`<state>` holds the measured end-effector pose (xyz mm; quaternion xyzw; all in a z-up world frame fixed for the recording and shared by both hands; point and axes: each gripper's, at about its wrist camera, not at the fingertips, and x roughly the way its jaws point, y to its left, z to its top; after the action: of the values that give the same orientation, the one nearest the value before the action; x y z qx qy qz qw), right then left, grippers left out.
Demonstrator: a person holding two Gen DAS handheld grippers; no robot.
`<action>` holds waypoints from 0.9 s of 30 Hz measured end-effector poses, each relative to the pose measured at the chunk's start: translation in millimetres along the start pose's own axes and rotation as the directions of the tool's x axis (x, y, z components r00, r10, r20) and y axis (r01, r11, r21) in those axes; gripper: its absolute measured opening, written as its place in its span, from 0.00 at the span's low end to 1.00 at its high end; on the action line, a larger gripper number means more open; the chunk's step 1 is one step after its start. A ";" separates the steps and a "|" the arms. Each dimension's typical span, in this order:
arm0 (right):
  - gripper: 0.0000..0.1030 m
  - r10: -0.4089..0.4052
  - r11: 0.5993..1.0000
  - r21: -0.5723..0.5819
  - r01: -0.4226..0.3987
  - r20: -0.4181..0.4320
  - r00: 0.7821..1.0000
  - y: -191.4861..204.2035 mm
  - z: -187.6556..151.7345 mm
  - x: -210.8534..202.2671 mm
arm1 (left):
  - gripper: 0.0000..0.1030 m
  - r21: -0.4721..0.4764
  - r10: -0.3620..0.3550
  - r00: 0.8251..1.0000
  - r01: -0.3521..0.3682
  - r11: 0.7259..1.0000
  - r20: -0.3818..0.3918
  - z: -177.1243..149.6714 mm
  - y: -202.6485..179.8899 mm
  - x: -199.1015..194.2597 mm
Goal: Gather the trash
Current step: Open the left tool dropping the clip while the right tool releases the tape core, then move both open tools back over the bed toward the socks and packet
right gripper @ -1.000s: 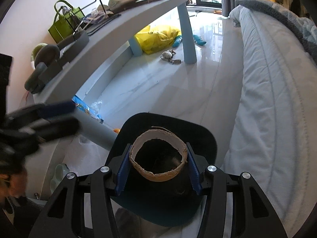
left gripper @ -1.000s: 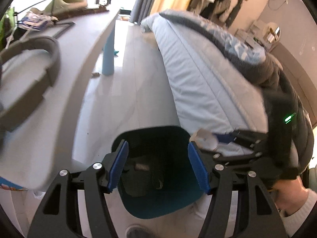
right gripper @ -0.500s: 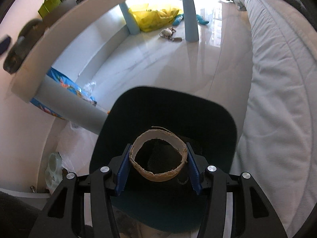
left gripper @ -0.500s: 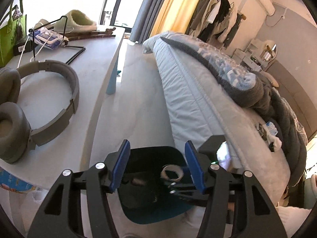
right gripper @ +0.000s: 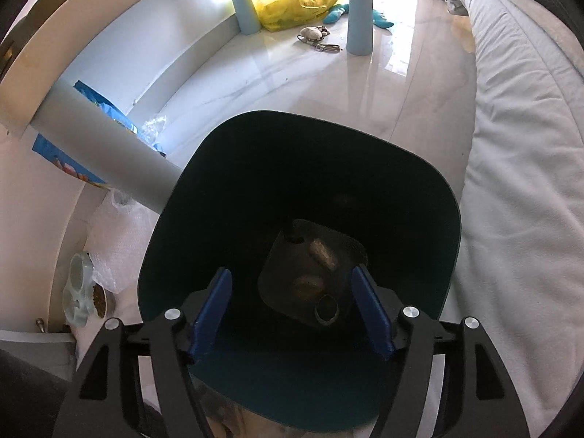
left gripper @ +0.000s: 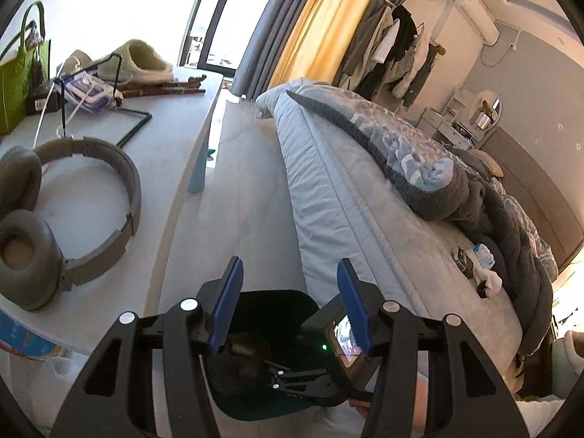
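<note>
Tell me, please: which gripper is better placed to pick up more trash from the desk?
Probably left. The left gripper is open beside the desk, while the right gripper, also open, points down into the bin.

Daylight is flooding in through a tall dark-framed window (left gripper: 215, 29); grey and yellow curtains (left gripper: 292, 25) are hanging beside it. A pale desk (left gripper: 171, 135) on light-blue legs (right gripper: 359, 11) is standing along the left wall. Glossy white floor (right gripper: 328, 84) is running between desk and bed (left gripper: 346, 197), which is lying unmade under a rumpled blue-grey blanket (left gripper: 438, 171). Clothes (left gripper: 398, 47) are hanging on the far wall.
</note>
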<state>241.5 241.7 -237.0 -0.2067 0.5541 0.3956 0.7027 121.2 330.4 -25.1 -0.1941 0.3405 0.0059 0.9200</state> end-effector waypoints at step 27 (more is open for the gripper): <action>0.77 -0.025 1.000 0.017 0.020 0.349 0.937 -49.5 -8.3 -159.1 | 0.55 0.093 -0.006 0.996 -0.002 0.996 0.085 22.7 -72.0 6.0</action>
<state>263.7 153.8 -96.9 -0.1349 0.4207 0.4144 0.7957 150.2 271.4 12.4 -0.1508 0.3008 -0.0026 0.9417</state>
